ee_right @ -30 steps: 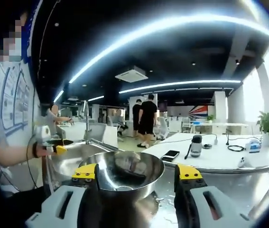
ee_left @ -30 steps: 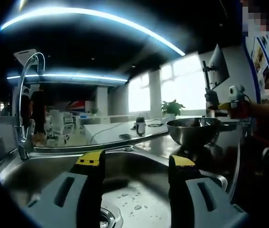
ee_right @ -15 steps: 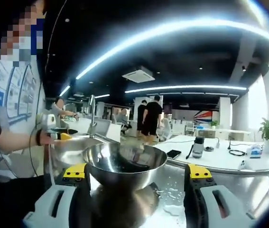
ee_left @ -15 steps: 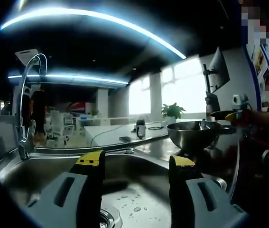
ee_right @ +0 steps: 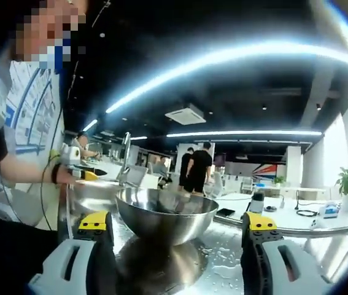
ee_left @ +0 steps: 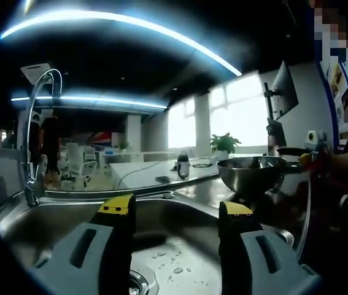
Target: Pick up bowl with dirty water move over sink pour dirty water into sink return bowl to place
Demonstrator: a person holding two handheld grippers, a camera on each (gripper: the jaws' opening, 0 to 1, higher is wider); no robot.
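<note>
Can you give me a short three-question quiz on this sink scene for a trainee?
1. True or false: the steel bowl stands between the right gripper's open jaws.
2. In the left gripper view, what lies below the left gripper? A) sink basin B) cutting board C) stove
3. Fill in: the curved ____ rises at the sink's far edge, left in the left gripper view.

Key: 1 true. 2 A. 3 faucet.
</note>
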